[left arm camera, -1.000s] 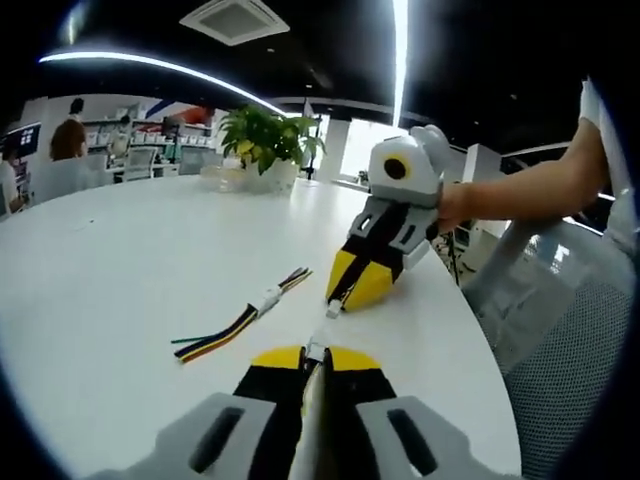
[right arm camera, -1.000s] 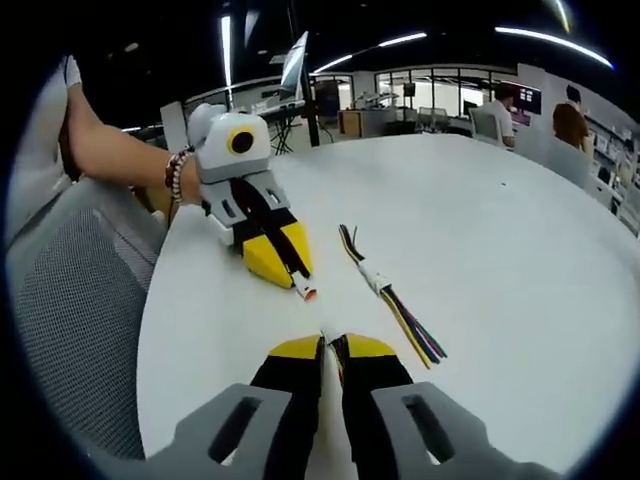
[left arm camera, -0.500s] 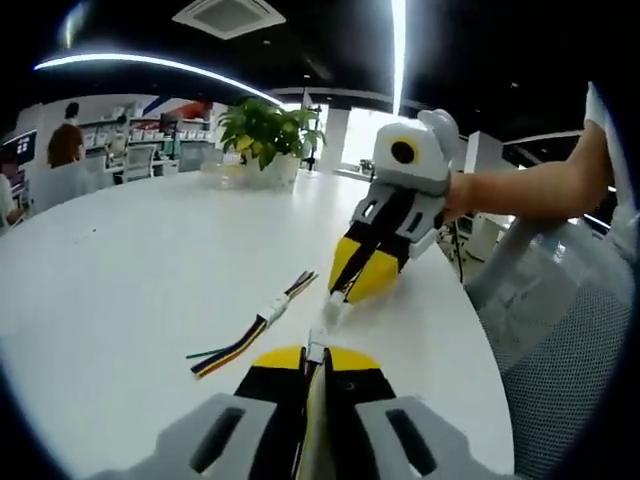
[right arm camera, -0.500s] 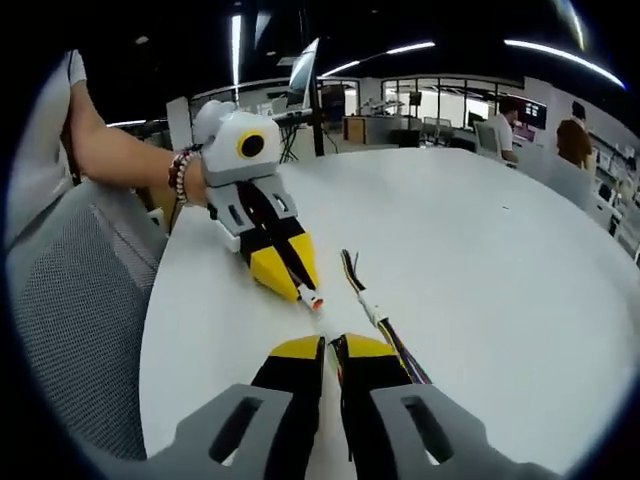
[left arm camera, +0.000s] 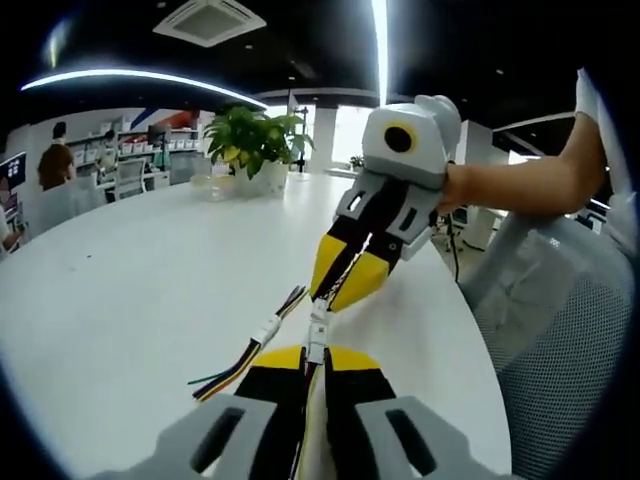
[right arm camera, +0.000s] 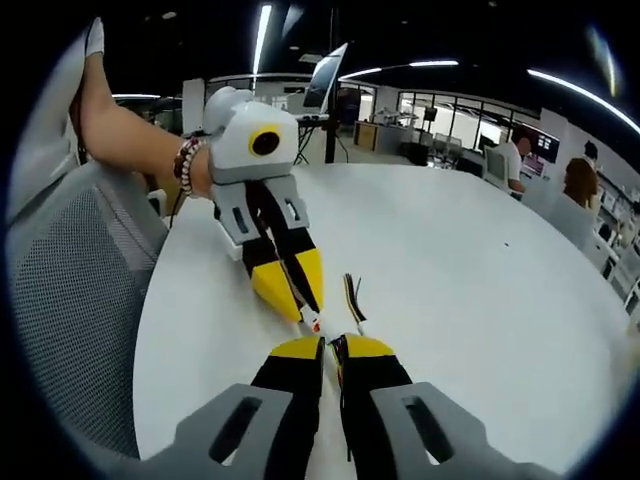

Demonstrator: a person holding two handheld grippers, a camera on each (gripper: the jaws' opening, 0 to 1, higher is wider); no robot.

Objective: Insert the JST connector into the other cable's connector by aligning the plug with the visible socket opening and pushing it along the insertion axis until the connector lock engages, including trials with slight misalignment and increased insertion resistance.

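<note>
At tips, over near table edge: left gripper (left arm camera: 316, 356), jaws pressed on white connector (left arm camera: 316, 338), long axis pointing far along the jaws. Right gripper (left arm camera: 343, 287), jaws narrow; whether it grips the mating plug (right arm camera: 314, 322) cannot be told. Left of them: a joined multicolour cable pair (left arm camera: 252, 343) lying on white table (left arm camera: 130, 270). Far: potted plant (left arm camera: 250, 145). Right: mesh chair (left arm camera: 570, 330).

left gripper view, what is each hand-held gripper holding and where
Each holds a cable just behind its white connector: the left hand-held gripper its connector, the right hand-held gripper its connector.
</note>
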